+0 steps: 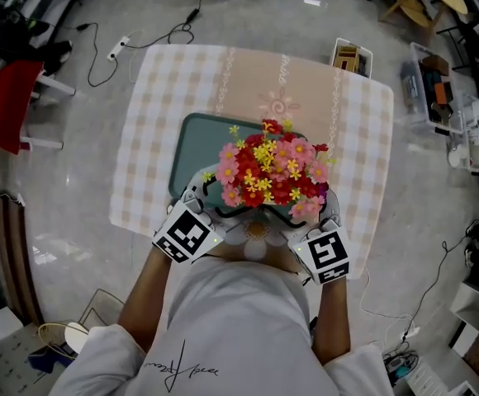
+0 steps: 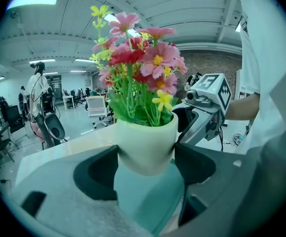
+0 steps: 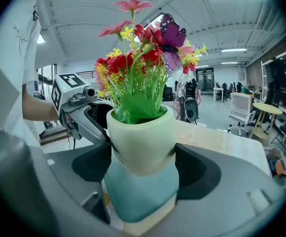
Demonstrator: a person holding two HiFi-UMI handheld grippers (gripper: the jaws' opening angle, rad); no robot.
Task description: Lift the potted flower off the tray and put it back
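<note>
A white pot (image 2: 145, 147) of red, pink and yellow flowers (image 1: 271, 172) hangs in the air over the near part of the teal tray (image 1: 196, 139). My left gripper (image 1: 216, 209) is shut on the pot's left side, and my right gripper (image 1: 299, 214) is shut on its right side. In the left gripper view the jaws press the pot, with the right gripper (image 2: 204, 110) beyond it. The right gripper view shows the same pot (image 3: 143, 139) pinched, the tray (image 3: 140, 194) below it and the left gripper (image 3: 79, 107) behind. A purple butterfly (image 3: 170, 36) sits among the blooms.
The tray lies on a table with a checked cloth (image 1: 161, 106). A small box (image 1: 351, 56) stands at the far right corner. Cables (image 1: 111, 52) trail on the floor to the left near a red chair (image 1: 8, 97). Bins and shelves (image 1: 450, 97) crowd the right.
</note>
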